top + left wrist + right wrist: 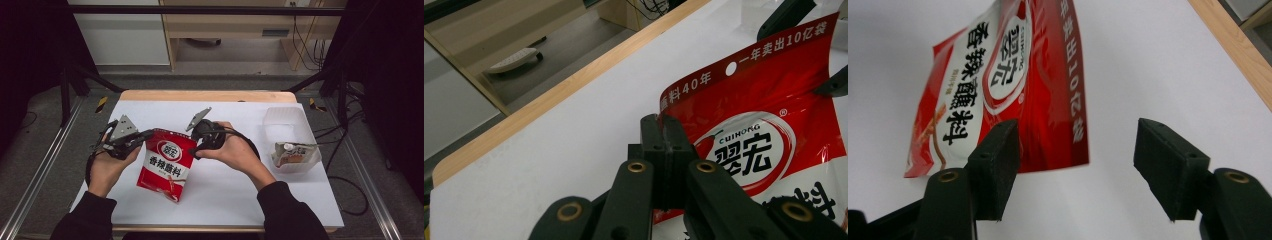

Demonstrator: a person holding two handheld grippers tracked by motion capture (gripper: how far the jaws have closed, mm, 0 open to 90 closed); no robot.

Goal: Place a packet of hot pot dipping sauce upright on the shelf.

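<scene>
The red seasoning pouch (166,163) is already off the tabletop (235,190) at its top end, hanging by its upper left corner from the left gripper (145,136), whose jaws are pressed together on that corner; in the left gripper view the pads pinch the pouch's edge just left of the hang hole. What looks left is a second hold on the pouch's opposite top corner, and perhaps moving it toward the clear plastic container (292,137) standing well right of the pouch with a smaller packet (294,152) in it. The right gripper (196,145) sits just beside the pouch's upper right corner, jaws apart, holding nothing; the pouch's top edge lies between and beyond them.
</scene>
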